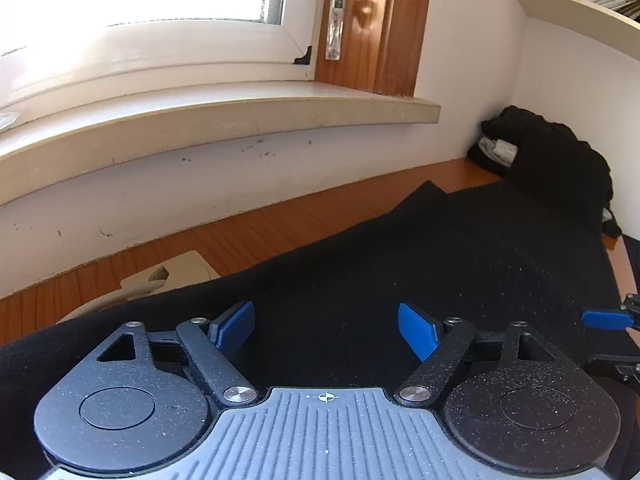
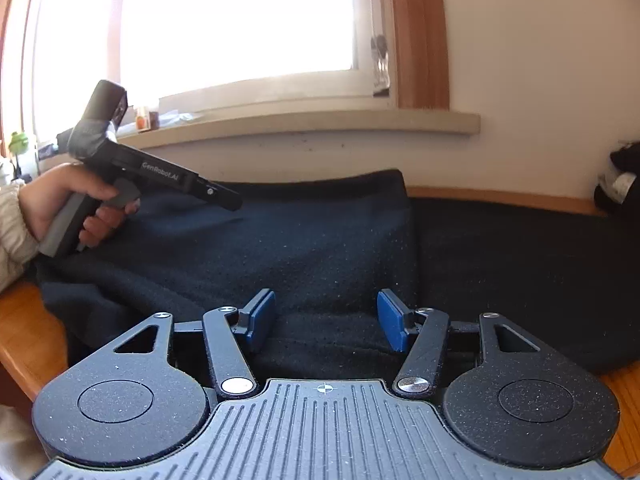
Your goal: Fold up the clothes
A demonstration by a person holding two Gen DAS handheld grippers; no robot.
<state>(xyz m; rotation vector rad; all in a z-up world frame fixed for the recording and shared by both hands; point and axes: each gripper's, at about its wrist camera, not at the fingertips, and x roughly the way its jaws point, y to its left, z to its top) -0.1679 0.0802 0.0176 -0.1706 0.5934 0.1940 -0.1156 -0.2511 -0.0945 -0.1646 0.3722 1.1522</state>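
Your dark, fuzzy-textured garment (image 1: 400,264) lies spread flat over the orange-brown wooden desk (image 1: 256,232), reaching from the near edge almost to the wall under the window; in the right wrist view it shows a folded upper layer (image 2: 280,240) whose straight edge ends partway across, with a single layer running on toward the right

A crumpled black pile of clothing (image 1: 552,152) with something pale tucked in it sits in the desk's far right corner, just beside the garment's far end. A cream flat object (image 1: 172,276) pokes out from under the cloth near the desk's left side, seen only from the left wrist

Your left gripper (image 1: 326,328) hangs over the cloth with its blue pads well apart and nothing between them. Your right gripper (image 2: 326,320) also stands apart over the near edge, pads clear of the fabric

Only the right wrist view shows your left hand (image 2: 68,204) on the grey handle, a cream knitted sleeve (image 2: 10,232) behind it, and small objects on the pale stone windowsill (image 2: 304,128)
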